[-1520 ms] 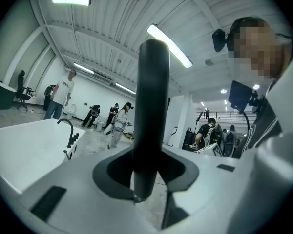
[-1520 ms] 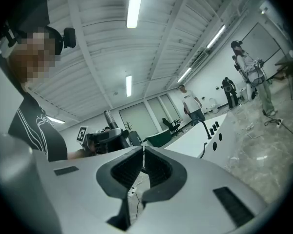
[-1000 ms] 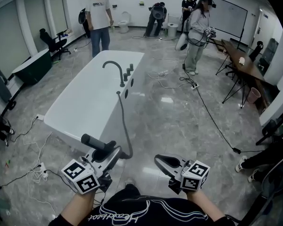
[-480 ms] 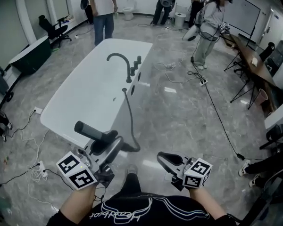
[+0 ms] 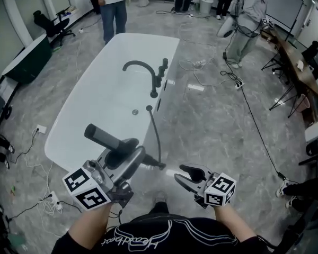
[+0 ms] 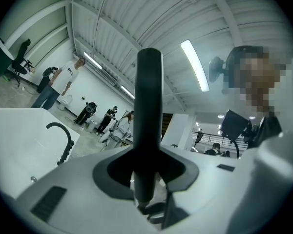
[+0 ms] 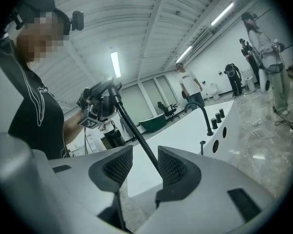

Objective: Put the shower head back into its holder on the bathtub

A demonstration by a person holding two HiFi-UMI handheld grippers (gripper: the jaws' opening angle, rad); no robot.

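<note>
The black shower head point(image 5: 103, 138) lies across my left gripper point(image 5: 128, 152), which is shut on it; in the left gripper view its handle point(image 6: 147, 121) stands upright between the jaws of that gripper point(image 6: 147, 172). Its ribbed hose point(image 5: 157, 136) runs from a small black post point(image 5: 150, 108) on the rim of the white bathtub point(image 5: 95, 115), near the curved faucet point(image 5: 140, 67). My right gripper point(image 5: 181, 173) sits right of the hose's lower end, jaws opening. In the right gripper view, the hose point(image 7: 134, 130) shows through the gap of my right gripper point(image 7: 145, 167), and neither pad presses on it.
Three knobs point(image 5: 162, 67) stand beside the faucet. Cables point(image 5: 254, 126) trail over the marble floor right of the tub, and a power strip point(image 5: 49, 201) lies at the left. Several people stand beyond the tub's far end point(image 5: 114, 9). Desks point(image 5: 294, 57) line the right side.
Both hands have come nearer to the tub, which now lies closer below. The right gripper's jaws, shut before, now stand apart. The left still holds the shower head.
</note>
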